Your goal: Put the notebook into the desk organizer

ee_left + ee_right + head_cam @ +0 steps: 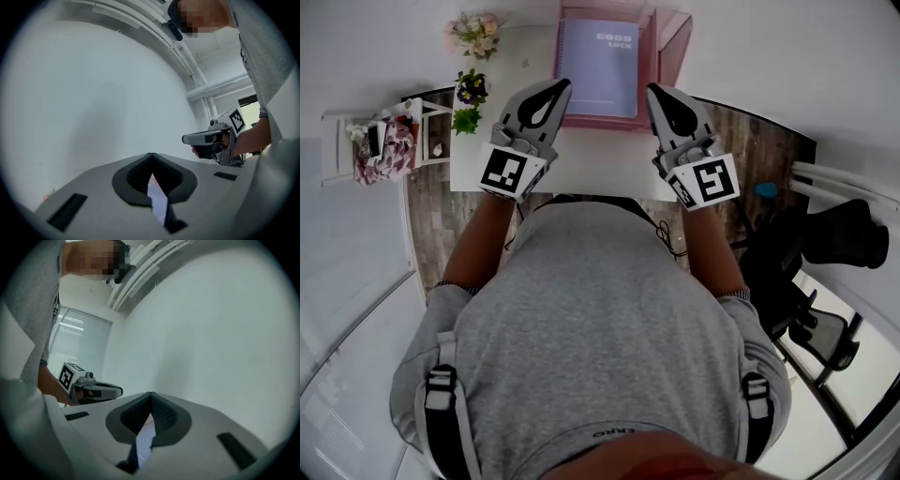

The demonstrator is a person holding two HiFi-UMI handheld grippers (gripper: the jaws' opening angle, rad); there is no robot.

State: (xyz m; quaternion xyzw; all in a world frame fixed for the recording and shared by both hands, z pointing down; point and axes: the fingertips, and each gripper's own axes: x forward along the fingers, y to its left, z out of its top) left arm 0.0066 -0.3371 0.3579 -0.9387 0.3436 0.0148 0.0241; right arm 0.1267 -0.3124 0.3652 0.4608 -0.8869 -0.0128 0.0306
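Nearest, at the bottom of the head view, a torso (600, 328) in a grey shirt, with 2 dark straps (441, 412) over the shoulders. 2 bare forearms (483, 239) reaching forward, up the frame. At the end of each, a grey tool with a black-and-white marker cube.

On the person's left, the left gripper (561, 86): jaws closed tip to tip, nothing between them, only a teardrop gap behind the tips. On the other side, the right gripper (653, 90): likewise closed and empty. Both held level, well apart from each other, over a white desk (600, 159). In each gripper view, closed jaws in front of a plain white wall (93, 93), the other gripper off to the side.

Just beyond the tips, a pink organizer (673, 42) at the far end of the desk. Inside it, between its pink walls, a lavender notebook (600, 66), cover with white "GOOD LUCK" lettering facing the camera. Left tip just beside the notebook's near left corner, right tip just beside the organizer's right wall; contact impossible to tell.

To the left on the desk, a small plant (470, 90) with purple blooms, and farther back pale pink flowers (473, 33). Off the desk, further left, a white shelf (342, 141) with small items. To the right, a wooden floor (759, 141) and a black chair (830, 239).
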